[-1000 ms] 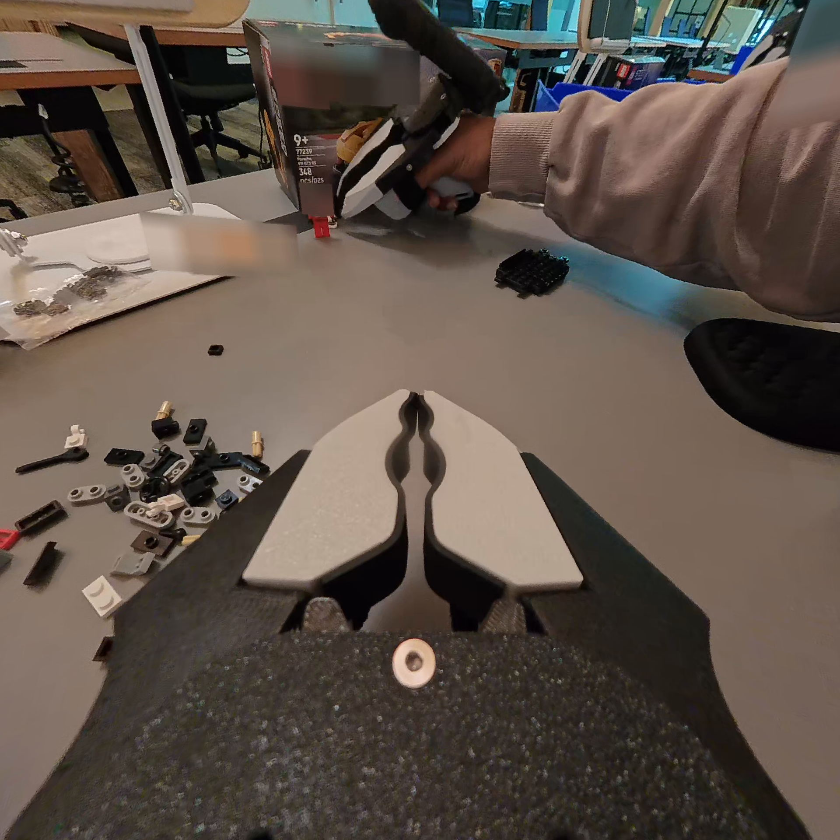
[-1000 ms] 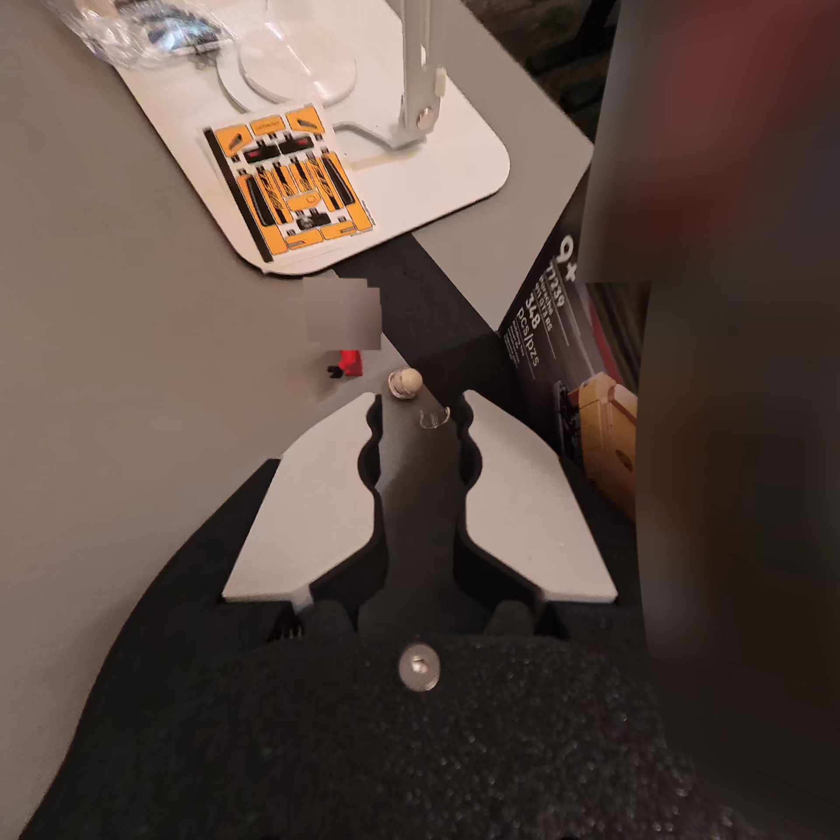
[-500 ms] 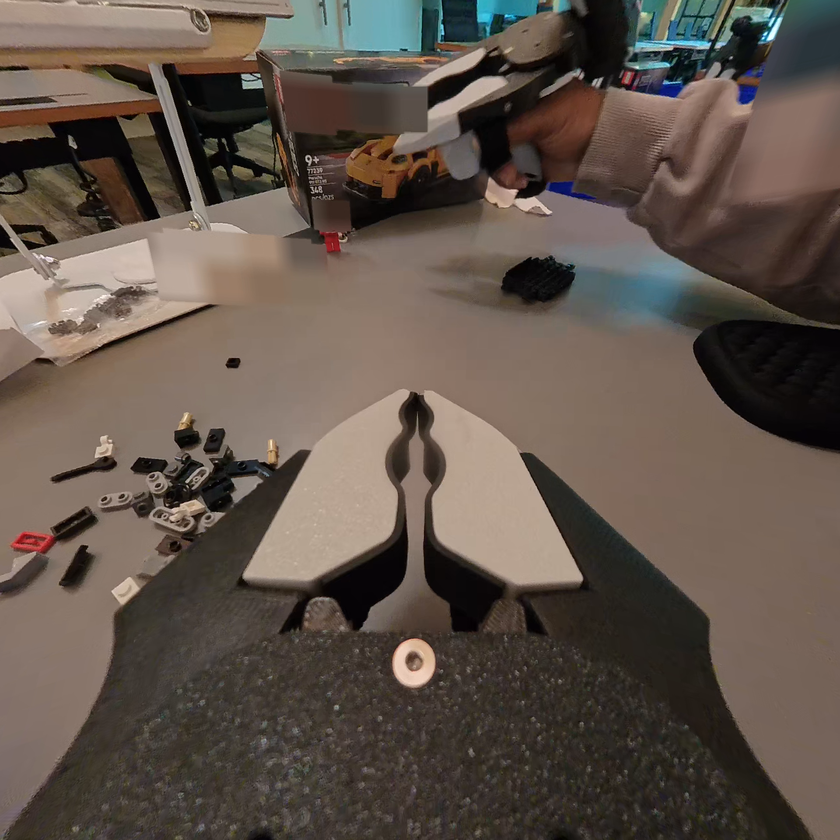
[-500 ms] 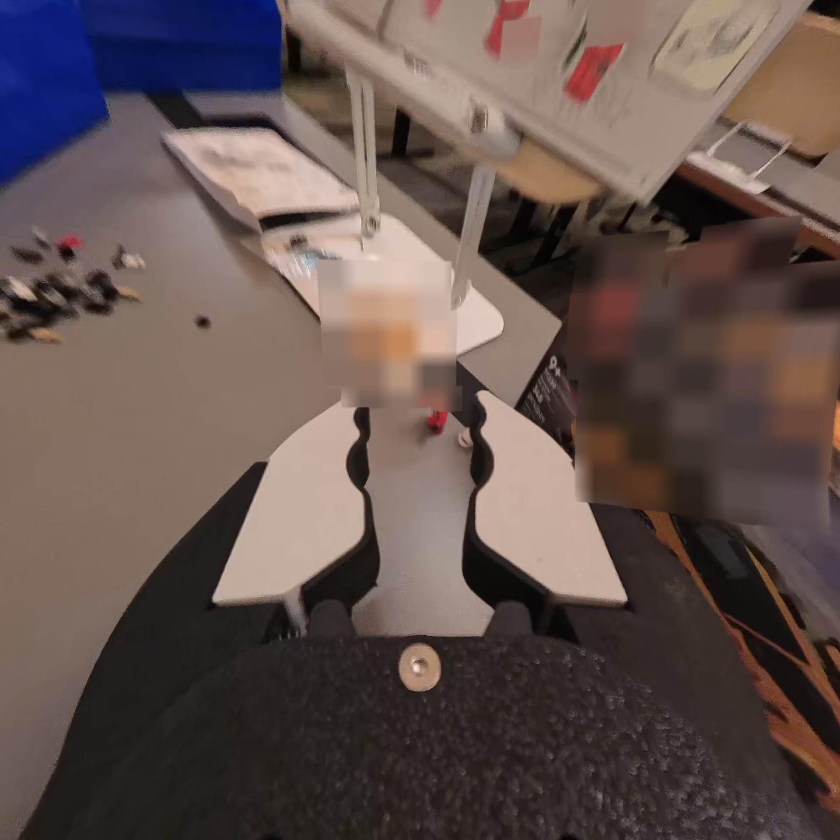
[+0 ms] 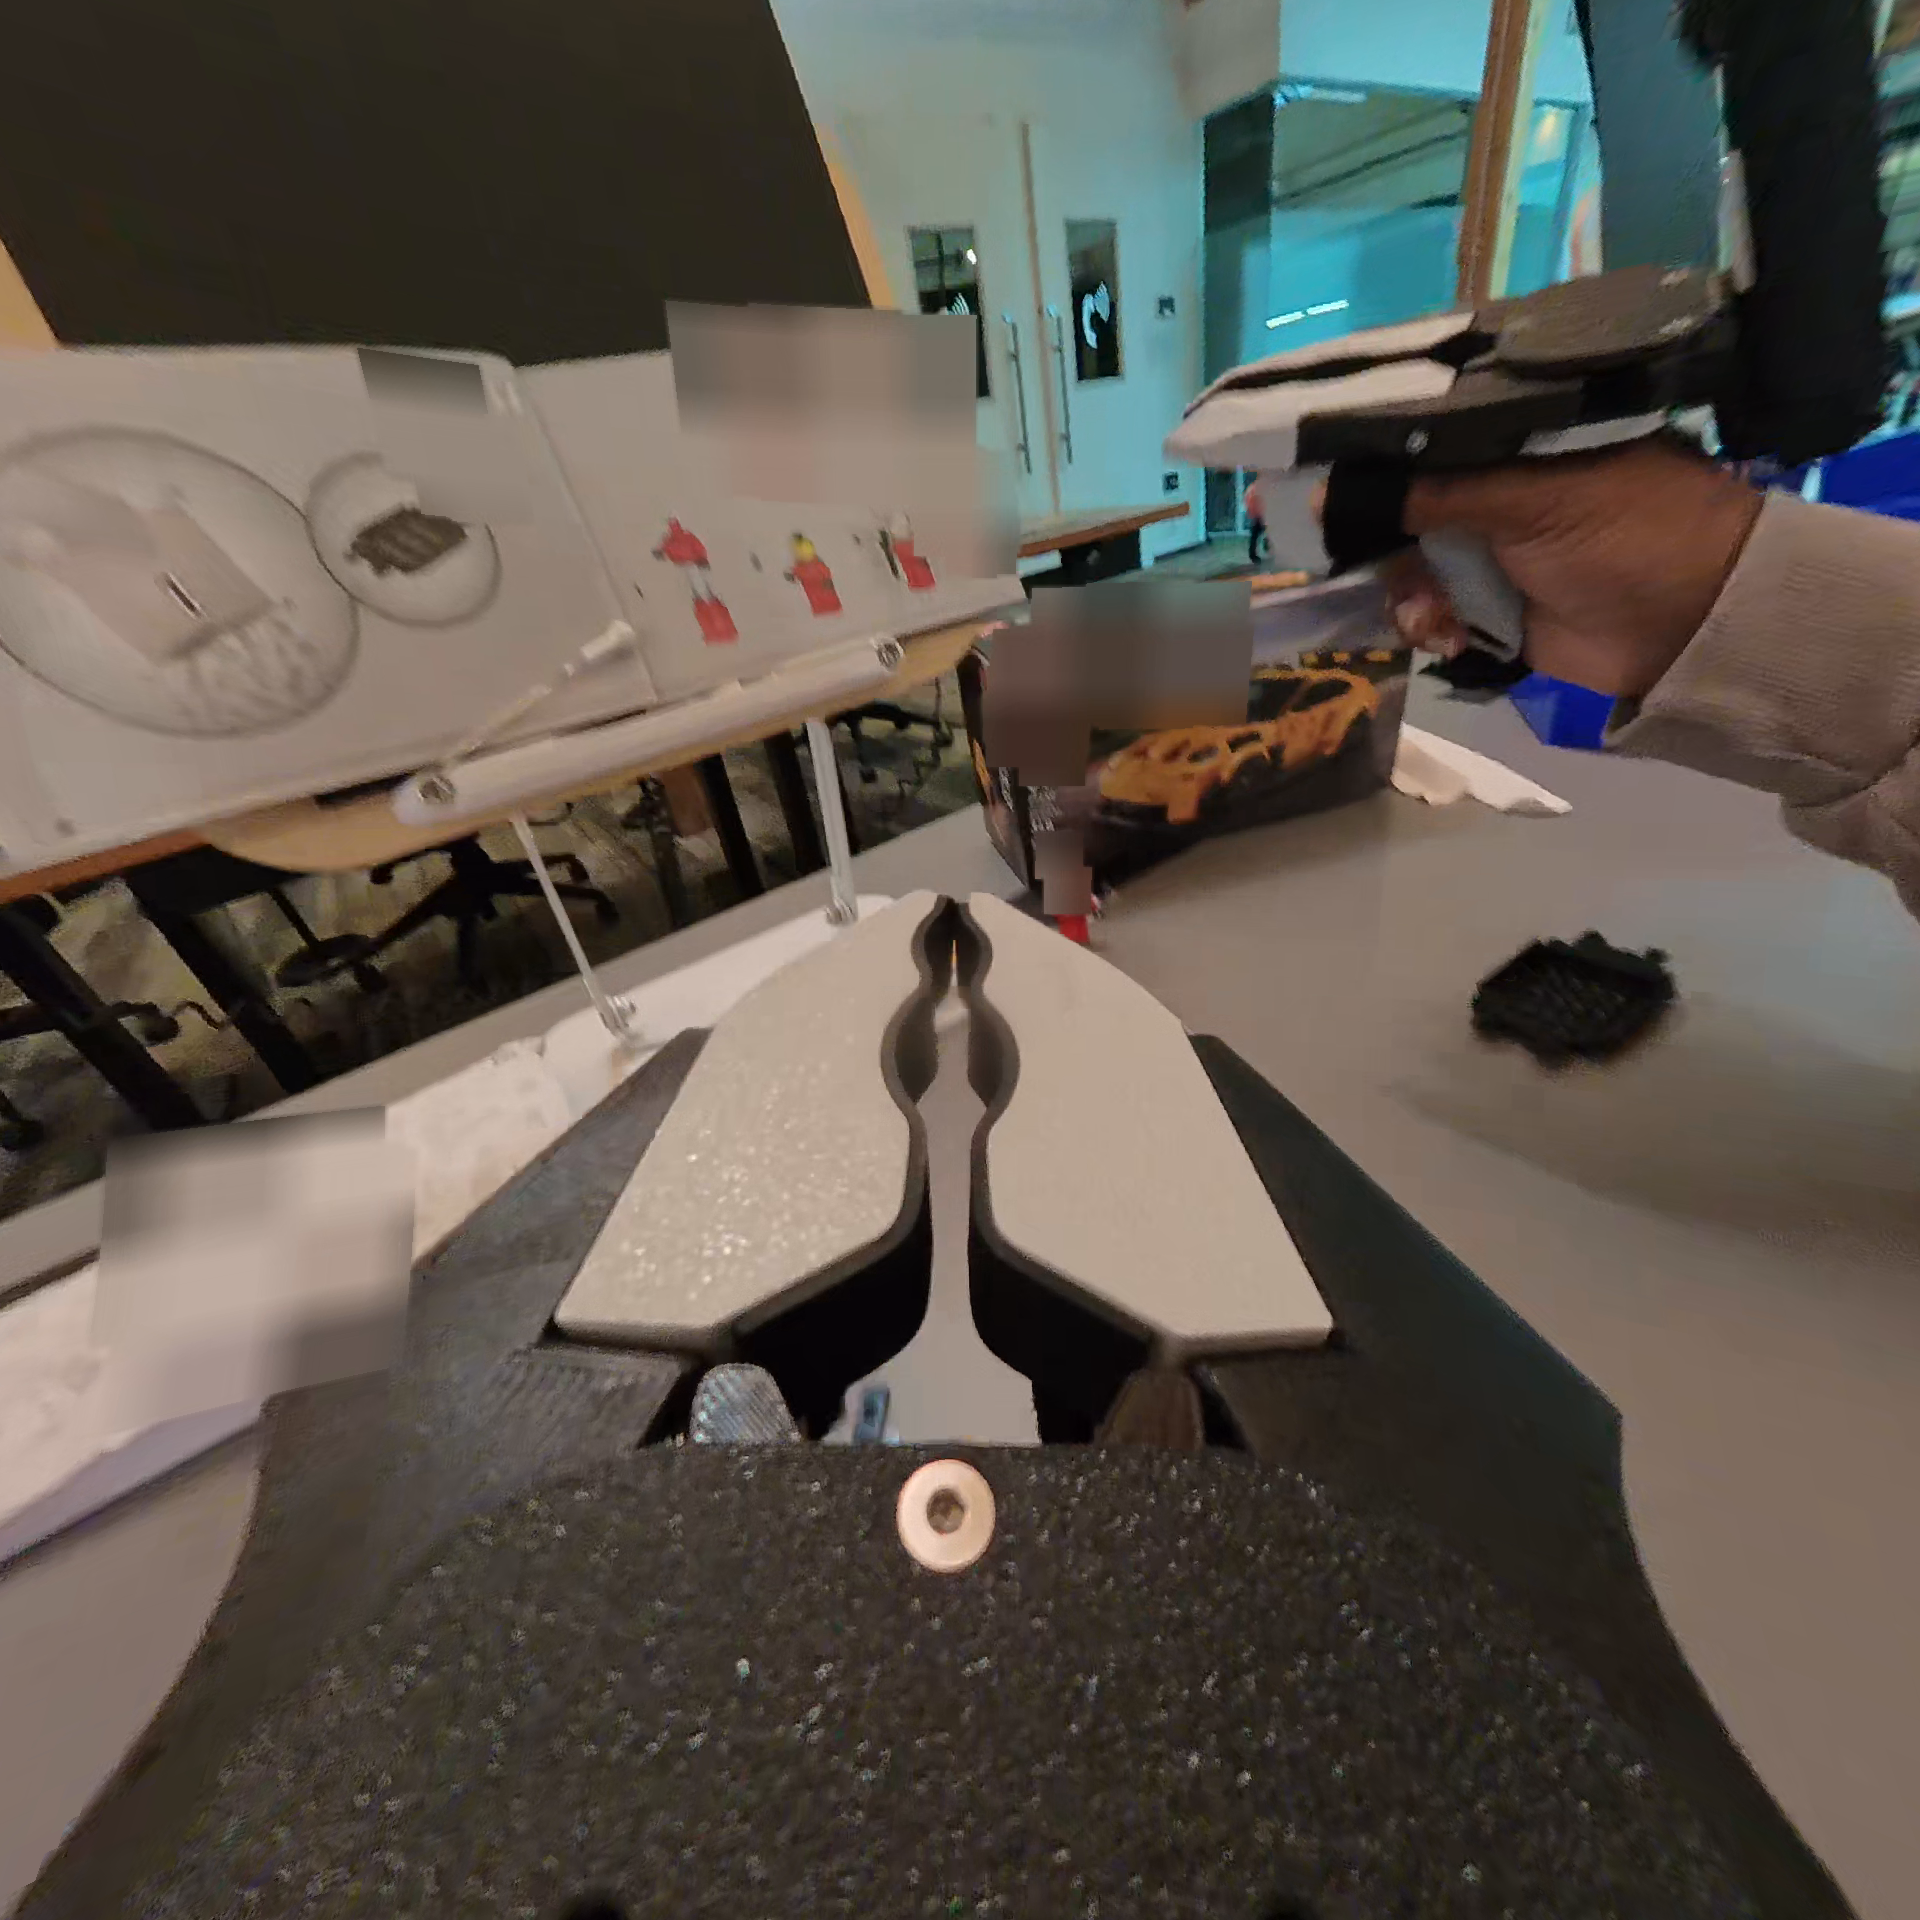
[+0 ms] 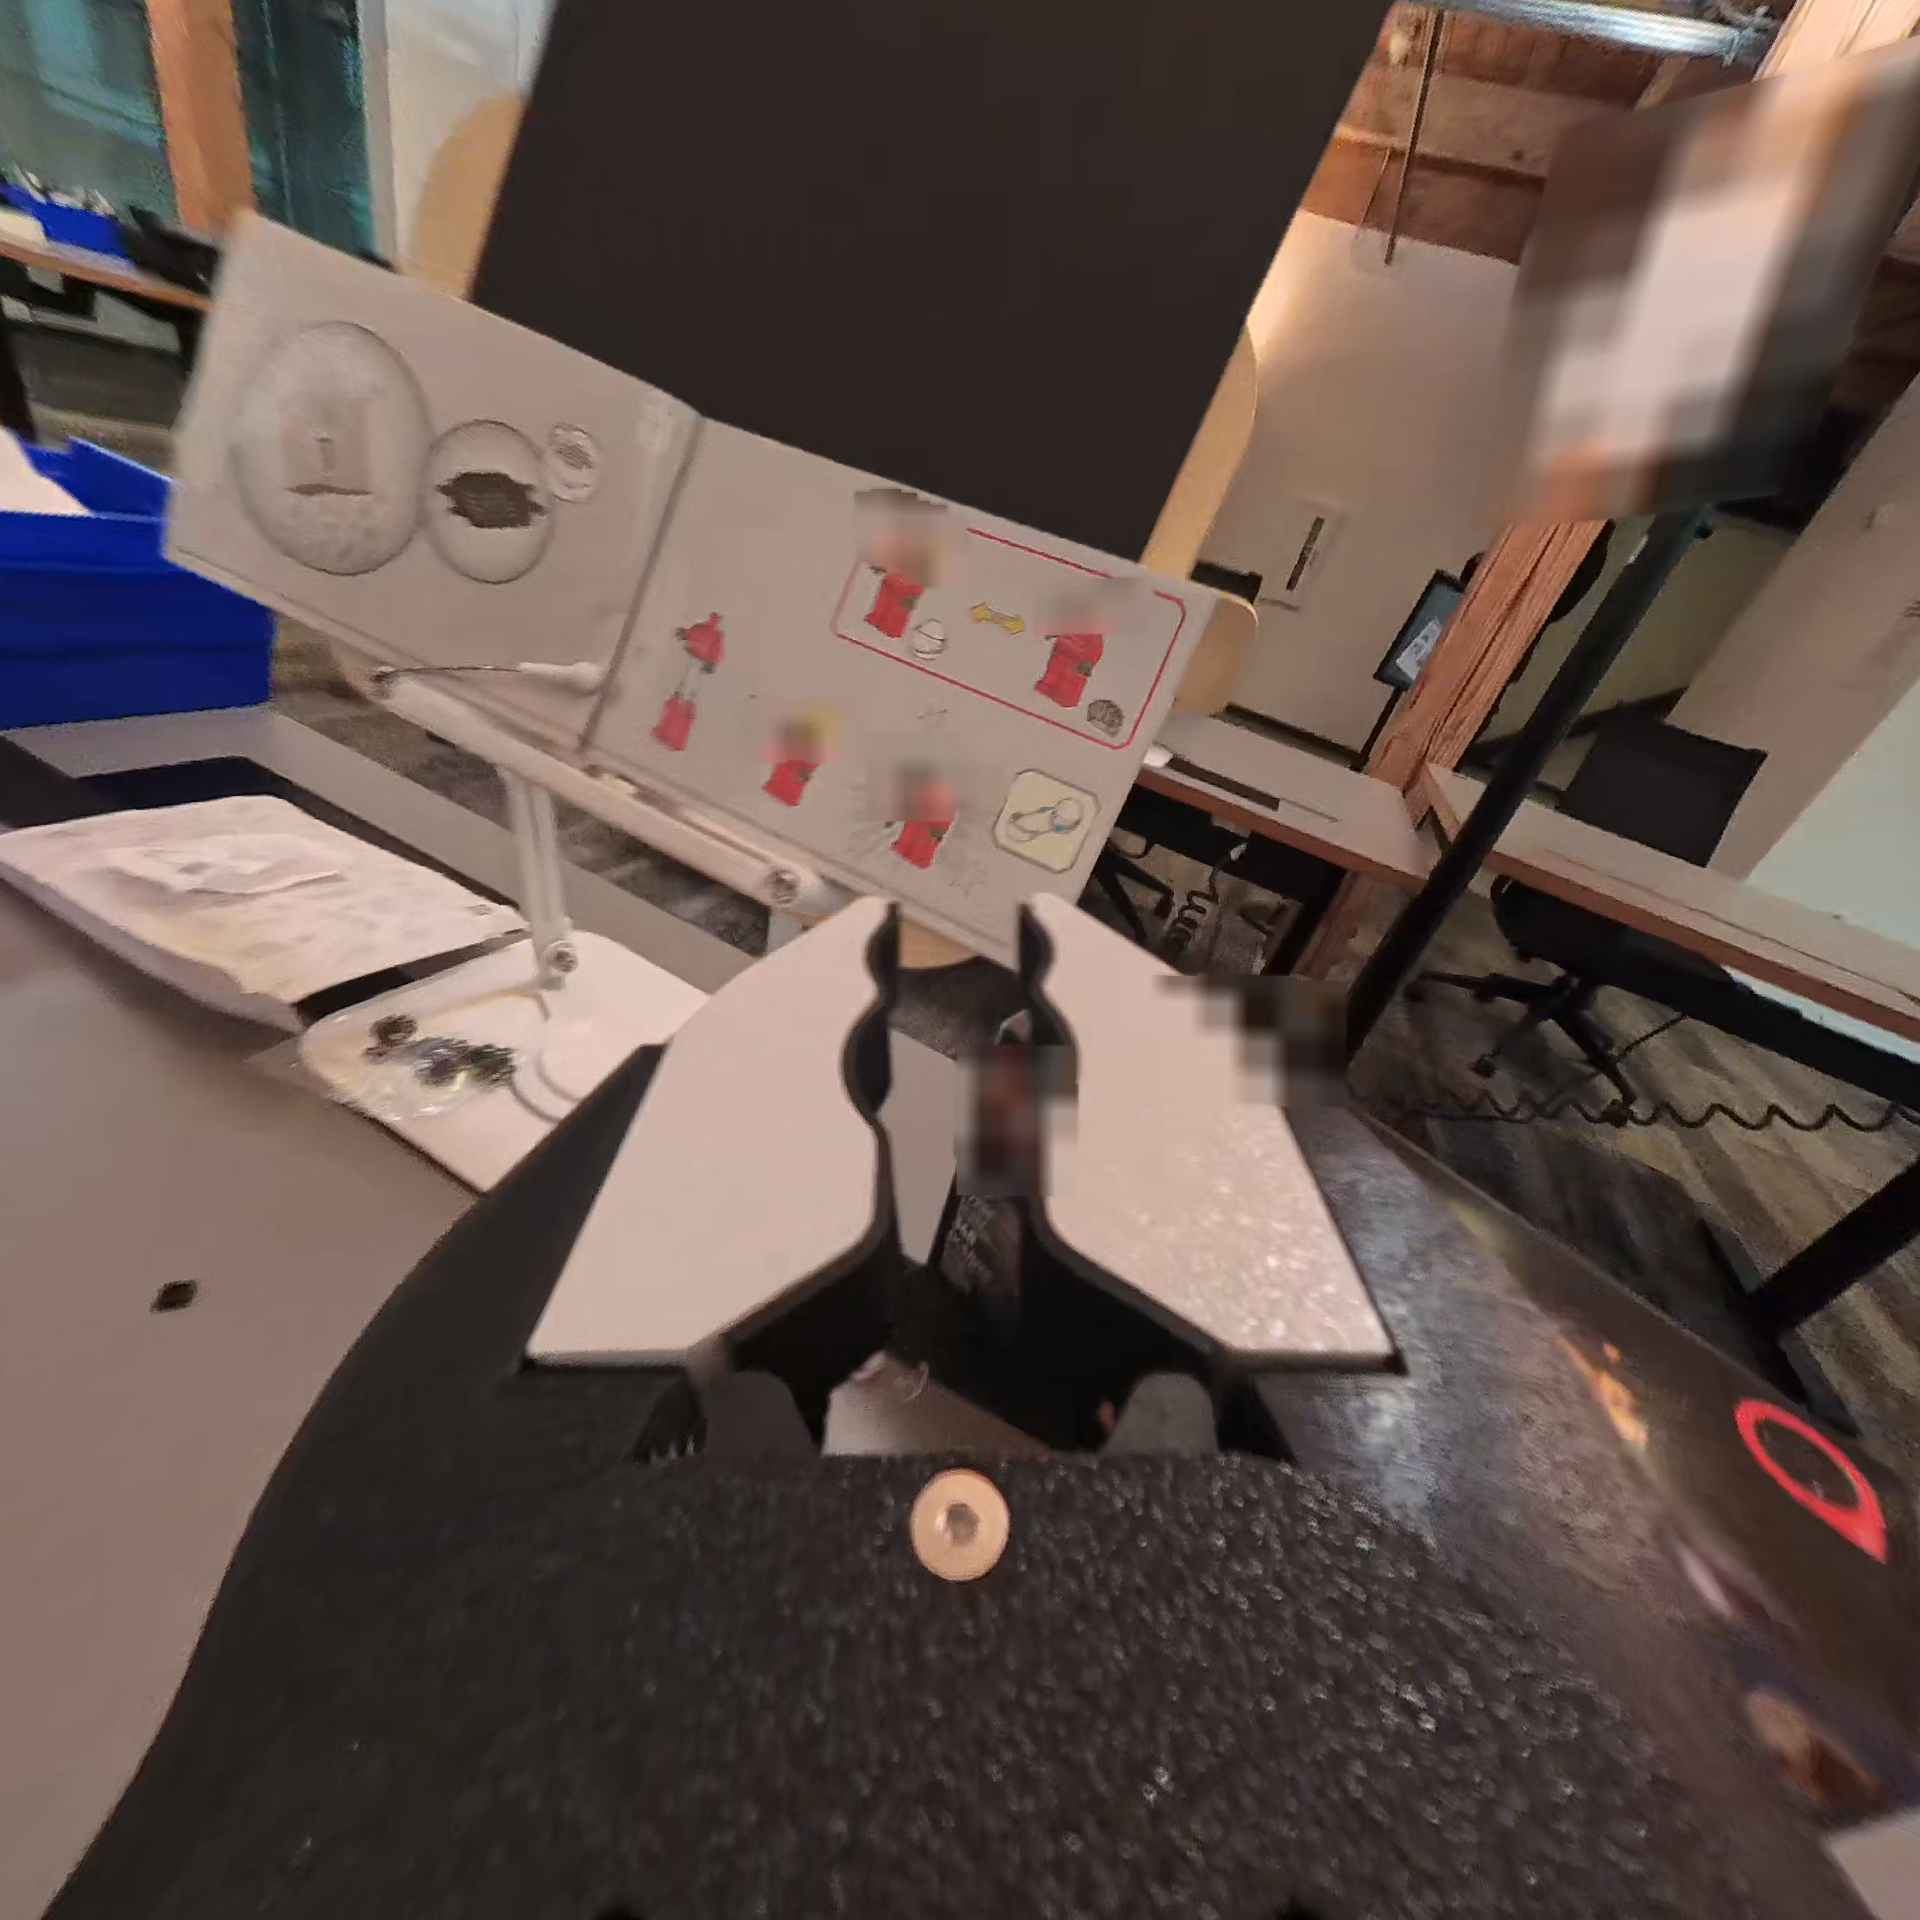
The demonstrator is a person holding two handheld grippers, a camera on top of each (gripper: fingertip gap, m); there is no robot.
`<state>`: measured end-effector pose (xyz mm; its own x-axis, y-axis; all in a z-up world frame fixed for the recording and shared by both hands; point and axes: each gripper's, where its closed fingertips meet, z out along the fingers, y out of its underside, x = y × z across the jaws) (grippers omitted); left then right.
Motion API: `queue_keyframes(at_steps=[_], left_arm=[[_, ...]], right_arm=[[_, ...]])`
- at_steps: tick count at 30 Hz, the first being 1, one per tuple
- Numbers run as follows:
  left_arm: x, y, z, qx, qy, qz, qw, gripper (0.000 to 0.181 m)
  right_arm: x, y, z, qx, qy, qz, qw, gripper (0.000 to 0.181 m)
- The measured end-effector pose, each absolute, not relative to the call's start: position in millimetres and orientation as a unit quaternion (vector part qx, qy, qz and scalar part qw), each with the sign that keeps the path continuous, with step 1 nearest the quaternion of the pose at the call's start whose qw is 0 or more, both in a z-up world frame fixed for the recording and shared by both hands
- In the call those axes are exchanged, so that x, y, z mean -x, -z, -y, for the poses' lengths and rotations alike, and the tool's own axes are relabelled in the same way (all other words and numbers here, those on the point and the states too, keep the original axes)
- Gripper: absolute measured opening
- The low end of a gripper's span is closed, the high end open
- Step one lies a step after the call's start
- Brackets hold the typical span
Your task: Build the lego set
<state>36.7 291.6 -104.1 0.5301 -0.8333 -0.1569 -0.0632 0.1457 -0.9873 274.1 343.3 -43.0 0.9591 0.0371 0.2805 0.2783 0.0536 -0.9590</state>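
- Both grippers are empty: the left gripper [image 5: 954, 920] has its fingers pressed together with nothing between them, low over the grey table [image 5: 1351, 1195], and the right gripper [image 6: 956, 920] is spread apart, raised in the air and pinching nothing.
- Both cameras face the instruction booklet [image 6: 665, 613], open on a white stand [image 6: 540, 914]; the step in hand looks like checking the minifigure page.
- To do that well, I would hold both wrists steady and level until the page reads sharp; the right view is smeared by motion.
- Task pieces sit apart: a small red piece [image 5: 1075, 925] stands just beside the set box [image 5: 1226, 758], a black studded plate [image 5: 1569, 997] lies to the right, and a clear bag of parts [image 6: 436, 1065] rests on the stand base.
- For the next pick I would lower the spread right gripper over the red piece, staying clear of the box wall.
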Motion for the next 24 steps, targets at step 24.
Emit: queue_keyframes(at_steps=[24], left_arm=[[-92,87,-342,0.602,0.298,-0.358,0.649,0.000]], right_arm=[[-296,4,-443,0.609,0.148,0.141,0.766,0.025]])
